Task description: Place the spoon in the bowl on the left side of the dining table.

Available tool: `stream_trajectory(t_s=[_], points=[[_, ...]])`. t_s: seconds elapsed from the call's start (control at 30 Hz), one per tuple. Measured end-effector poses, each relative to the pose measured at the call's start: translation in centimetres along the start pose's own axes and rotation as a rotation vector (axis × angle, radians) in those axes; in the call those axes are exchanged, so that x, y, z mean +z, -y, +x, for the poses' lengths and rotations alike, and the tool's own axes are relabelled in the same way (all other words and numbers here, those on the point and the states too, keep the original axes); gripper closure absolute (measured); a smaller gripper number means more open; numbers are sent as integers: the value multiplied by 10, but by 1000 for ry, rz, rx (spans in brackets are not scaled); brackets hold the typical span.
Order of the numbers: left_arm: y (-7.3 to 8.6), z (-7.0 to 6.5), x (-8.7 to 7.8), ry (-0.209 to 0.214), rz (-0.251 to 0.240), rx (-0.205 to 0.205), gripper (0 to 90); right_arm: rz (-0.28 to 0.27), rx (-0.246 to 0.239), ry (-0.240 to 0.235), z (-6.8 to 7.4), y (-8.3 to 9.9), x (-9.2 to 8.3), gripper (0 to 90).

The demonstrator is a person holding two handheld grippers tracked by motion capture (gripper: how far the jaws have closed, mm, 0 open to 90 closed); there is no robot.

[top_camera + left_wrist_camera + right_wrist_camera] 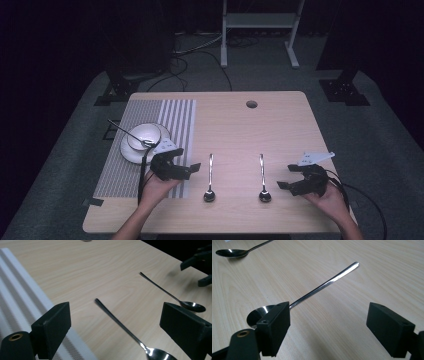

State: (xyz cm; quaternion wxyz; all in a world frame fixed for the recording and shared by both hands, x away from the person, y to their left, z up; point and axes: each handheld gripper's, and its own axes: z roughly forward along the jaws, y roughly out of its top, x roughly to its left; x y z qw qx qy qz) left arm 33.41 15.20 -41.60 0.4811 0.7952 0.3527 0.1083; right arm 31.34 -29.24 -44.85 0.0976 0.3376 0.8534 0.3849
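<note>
Dark floor and black drapes surround our pale wooden table [240, 125], which carries a striped mat [175, 120] on its left part with a white bowl on a plate [142, 140] and a third spoon resting in the bowl.

We hold the left gripper [187, 169] just beside the mat's right edge, its jaws spread wide and holding nothing. In the left gripper view the near spoon [130, 333] lies between the two jaws, handle pointing away from us and bowl toward us. From above, that left spoon [210, 180] sits on bare wood, parallel to the right spoon [263, 180] and well apart from it.

Our right gripper [286, 176] hovers just to the right of the right spoon, jaws likewise wide open and empty. In the right gripper view that spoon [322, 286] runs diagonally, its bowl partly hidden behind one jaw.

We judge both spoons to be light, stiff, polished metal, so slippery against the foam pads and lying nearly flat on the wood. The thin handle gives little height to pinch. We would close across the handle near its middle or where it meets the bowl, jaws low to the table, squeezing firmly so it does not twist or slide out.
</note>
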Motion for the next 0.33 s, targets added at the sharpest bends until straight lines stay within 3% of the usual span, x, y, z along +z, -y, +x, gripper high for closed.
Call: stream_trajectory(t_s=[0.33], points=[[16,-26,31,81,74,18,91,-5,-3,0,3,3,-1,180]])
